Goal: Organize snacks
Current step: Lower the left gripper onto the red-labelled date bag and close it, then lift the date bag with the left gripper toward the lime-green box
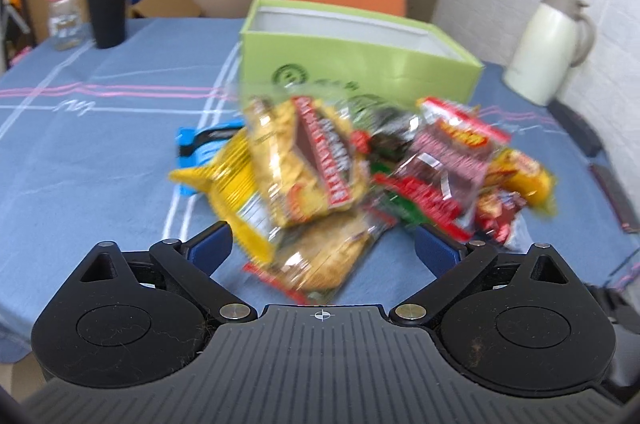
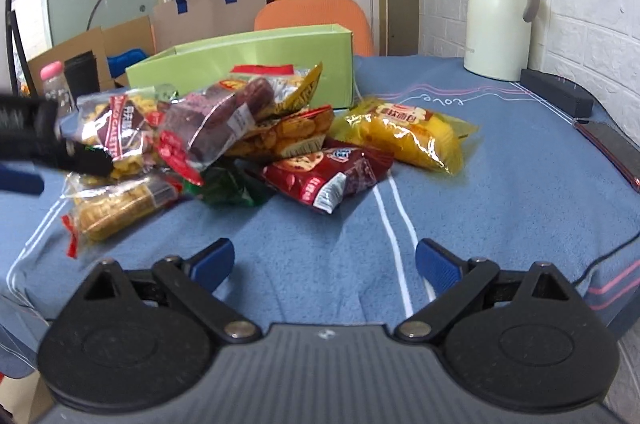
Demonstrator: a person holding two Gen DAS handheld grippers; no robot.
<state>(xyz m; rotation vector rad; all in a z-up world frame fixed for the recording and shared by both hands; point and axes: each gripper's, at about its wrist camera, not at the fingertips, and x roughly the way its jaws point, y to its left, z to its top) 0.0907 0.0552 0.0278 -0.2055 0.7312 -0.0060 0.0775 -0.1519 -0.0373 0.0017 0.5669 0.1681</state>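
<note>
Nearest the left gripper (image 1: 322, 244) lies a clear biscuit packet (image 1: 320, 264), its long axis running away from the camera, its near end between the blue fingers (image 1: 211, 247), which are spread wide and grip nothing. Beyond it the snack pile (image 1: 360, 159) is heaped on the blue worktop (image 1: 100, 151), just in front of the open green box (image 1: 352, 59). On the other side, the right gripper (image 2: 325, 260) hovers over bare cloth, fingers wide, the red cookie packet (image 2: 324, 175) ahead and the yellow bread bag (image 2: 404, 131) lying crosswise. A white jug (image 2: 500, 11) stands by the wall.

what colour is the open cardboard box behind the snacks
Light green cardboard box, clearest in the left wrist view.
</note>
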